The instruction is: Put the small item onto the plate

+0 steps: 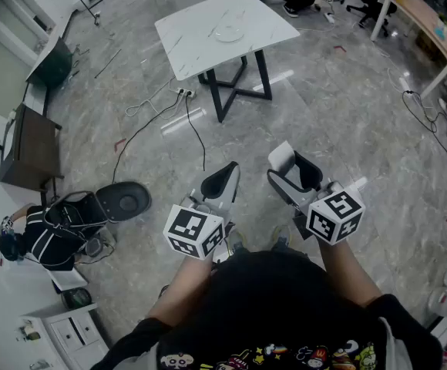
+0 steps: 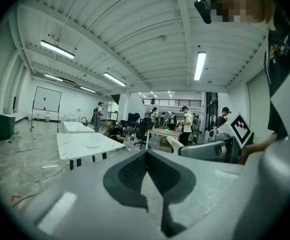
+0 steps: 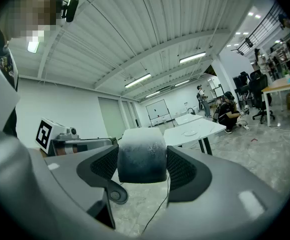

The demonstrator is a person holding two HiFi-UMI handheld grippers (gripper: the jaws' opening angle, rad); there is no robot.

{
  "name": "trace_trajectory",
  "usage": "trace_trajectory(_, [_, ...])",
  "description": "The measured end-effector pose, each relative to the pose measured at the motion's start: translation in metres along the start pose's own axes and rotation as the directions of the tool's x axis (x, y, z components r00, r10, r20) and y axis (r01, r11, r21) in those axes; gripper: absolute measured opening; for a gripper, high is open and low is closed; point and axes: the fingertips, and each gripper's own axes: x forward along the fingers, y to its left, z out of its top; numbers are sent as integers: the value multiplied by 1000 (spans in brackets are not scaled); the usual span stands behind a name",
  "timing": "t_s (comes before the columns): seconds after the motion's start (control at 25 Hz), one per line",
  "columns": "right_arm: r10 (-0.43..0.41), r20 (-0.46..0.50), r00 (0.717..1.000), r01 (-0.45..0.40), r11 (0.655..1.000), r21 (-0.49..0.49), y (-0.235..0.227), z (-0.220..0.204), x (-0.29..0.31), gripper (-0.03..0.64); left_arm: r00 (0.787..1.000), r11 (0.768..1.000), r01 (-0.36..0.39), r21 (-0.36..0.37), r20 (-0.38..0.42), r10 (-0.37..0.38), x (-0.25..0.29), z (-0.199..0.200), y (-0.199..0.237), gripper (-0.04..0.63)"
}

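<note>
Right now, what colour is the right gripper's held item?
The item is whitish, shading to dark grey below; right gripper view.

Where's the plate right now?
The plate sits near the middle of the white marble table, top centre of the head view, far ahead of the right gripper, which holds the small item.

Left gripper (image 1: 226,171) and right gripper (image 1: 289,166) are showing grey shells, black pads (image 3: 183,170) and marker cubes (image 1: 194,232). The person is wearing a black printed top (image 1: 285,314).
</note>
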Motion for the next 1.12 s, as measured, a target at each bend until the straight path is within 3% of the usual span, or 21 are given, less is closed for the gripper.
trace_trajectory(0.6, [30,29,999,-32,998,47,-30,4,-30,330,1000,1000,2,8,-6,-1,28,-1,-38,0])
trace_trajectory(1.12, [43,-11,999,-42,999,18,-80,0,-41,330,1000,1000,-6,-14,-29,5,78,-17,-66,0])
